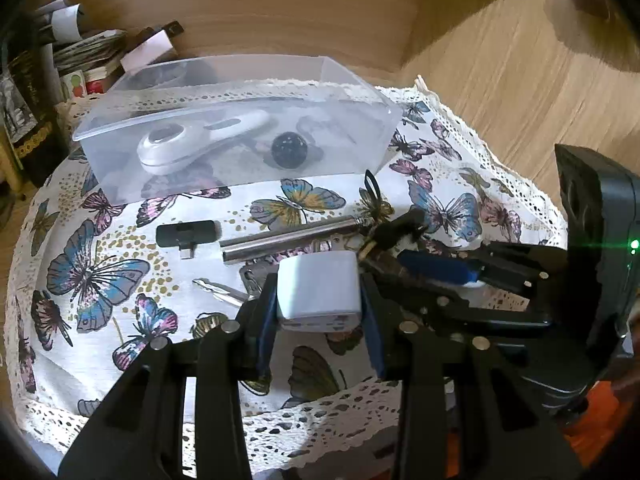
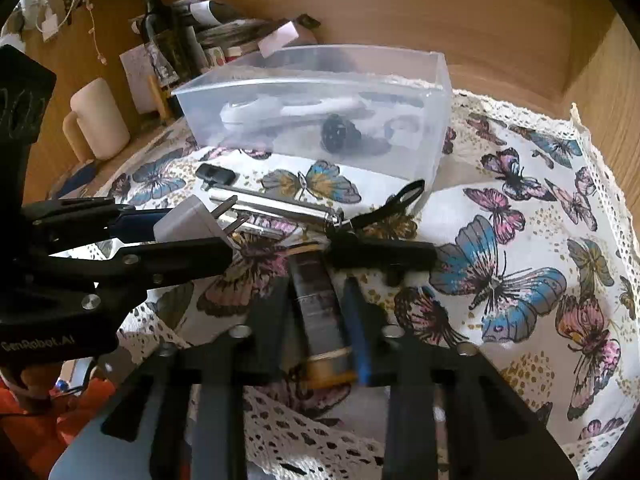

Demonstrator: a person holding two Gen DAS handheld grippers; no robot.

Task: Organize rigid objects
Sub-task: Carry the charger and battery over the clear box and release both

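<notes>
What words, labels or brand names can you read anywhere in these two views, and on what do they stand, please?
"GenRobot.AI": white lettering on the black body of the left gripper, low at the left of the right wrist view.
Labels on the bottles and packets behind the clear plastic box: too small and blurred to read.
White charger plug held by the left gripper: no readable print.

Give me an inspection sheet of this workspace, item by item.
Surface: butterfly tablecloth with lace edge.
Job's things: clear bin holding a white handheld device and a black ball; metal tube, black dongle and key on the cloth.
Clutter: books, bottles, mug behind.
Grippers: left tool shut on white charger; right tool shut on dark cylinder.
Cables: nothing seen.
Surroundings: wooden walls.
</notes>
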